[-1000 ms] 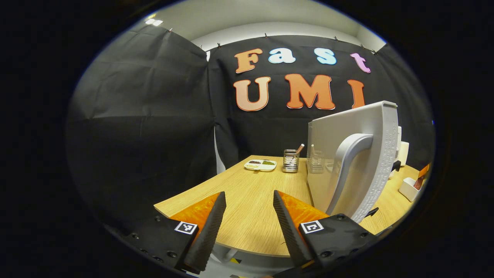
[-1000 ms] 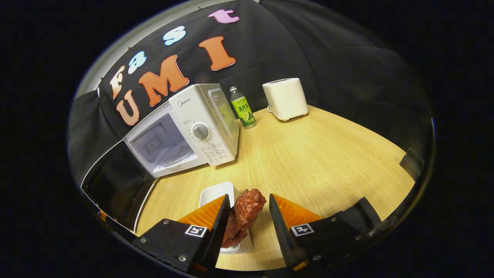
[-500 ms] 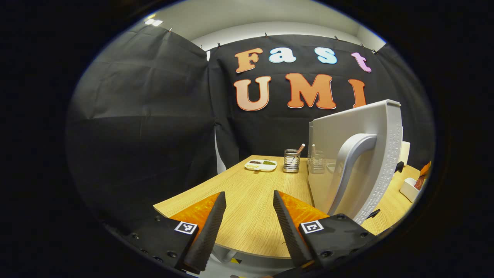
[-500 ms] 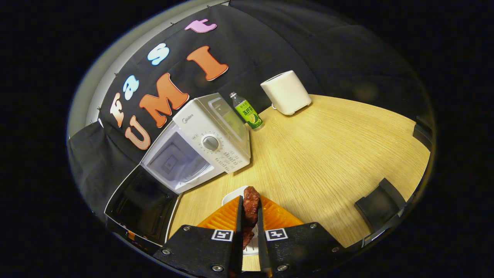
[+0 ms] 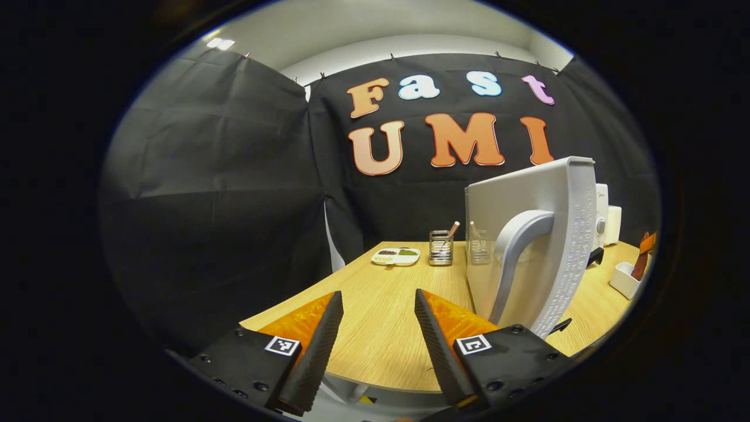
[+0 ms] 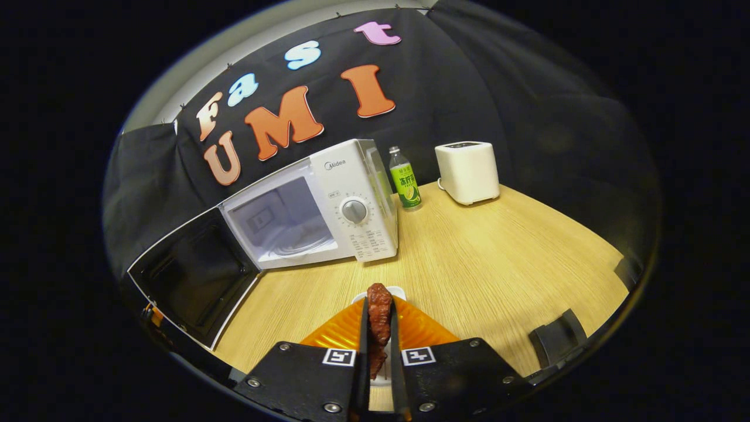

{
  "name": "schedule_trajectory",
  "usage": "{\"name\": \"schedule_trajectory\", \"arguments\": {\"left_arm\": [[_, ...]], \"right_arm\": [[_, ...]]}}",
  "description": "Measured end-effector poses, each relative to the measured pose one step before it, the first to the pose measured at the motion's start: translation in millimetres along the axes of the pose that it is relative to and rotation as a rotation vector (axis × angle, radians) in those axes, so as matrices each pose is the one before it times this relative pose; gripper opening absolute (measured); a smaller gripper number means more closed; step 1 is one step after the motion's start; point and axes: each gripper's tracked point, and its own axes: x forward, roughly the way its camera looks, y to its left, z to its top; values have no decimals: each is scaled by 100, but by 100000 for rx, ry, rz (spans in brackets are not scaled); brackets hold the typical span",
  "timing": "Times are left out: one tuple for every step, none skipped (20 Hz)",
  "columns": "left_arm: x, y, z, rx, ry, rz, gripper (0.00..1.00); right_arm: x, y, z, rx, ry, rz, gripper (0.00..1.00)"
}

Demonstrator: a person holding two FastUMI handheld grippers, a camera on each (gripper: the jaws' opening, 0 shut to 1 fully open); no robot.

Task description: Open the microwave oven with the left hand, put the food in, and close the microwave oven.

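The white microwave (image 6: 351, 202) stands on the wooden table with its door (image 6: 190, 272) swung wide to the left and its cavity (image 6: 281, 220) bare. In the right gripper view my right gripper (image 6: 379, 328) is shut on a reddish-brown piece of food (image 6: 379, 308), held just above a small white dish (image 6: 387, 290) in front of the microwave. In the left gripper view my left gripper (image 5: 375, 328) is open and holds nothing; the door's outer face with its curved handle (image 5: 515, 252) rises just right of it. The food (image 5: 640, 265) appears far right there.
A green-labelled bottle (image 6: 405, 184) and a white toaster (image 6: 467, 171) stand right of the microwave. Behind the door are a metal utensil holder (image 5: 440, 246) and a divided white plate (image 5: 396, 255). A dark object (image 6: 554, 339) lies near the table's right front edge.
My right gripper closed on the food and raised it off the dish, turning to face the microwave more squarely. The left gripper drifted slightly back, still open.
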Motion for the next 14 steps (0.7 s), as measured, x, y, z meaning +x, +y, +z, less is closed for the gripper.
{"name": "schedule_trajectory", "arguments": {"left_arm": [[-41,234,224,285,-469,719,79],[-64,156,211,-89,-536,205,79],[-94,-4,111,-270,-165,-188,79],[-60,37,-255,-202,107,-53,82],[-9,-78,-238,-342,289,-207,82],[-102,-47,-290,-432,439,-309,82],[99,-18,-77,-280,288,-135,82],[-40,162,9,-141,-120,15,79],[36,177,108,97,-142,150,79],[139,176,-67,210,-176,455,79],[18,167,117,171,-258,166,79],[106,109,47,128,-375,135,79],[42,134,114,0,-160,168,79],[23,37,67,-340,-188,-7,82]], "right_arm": [[118,17,-49,-266,523,-334,11],[-32,69,55,47,528,270,11],[-36,66,31,-775,65,-371,11],[-118,-109,246,-1812,-636,-945,11],[-176,-17,279,-2567,-848,-1209,11],[-179,-75,435,-2485,-1147,-1472,11],[-161,-36,471,-2018,-1229,-1272,11],[-207,110,539,-1566,-983,-893,11],[-35,225,484,-1614,-908,-521,11],[-50,217,529,-1759,-908,-447,11],[-140,346,532,-1655,-1035,-360,11],[-72,383,547,-1465,-901,21,11],[-99,474,669,-957,-1315,171,11],[16,496,778,-627,-1527,229,11]]}}
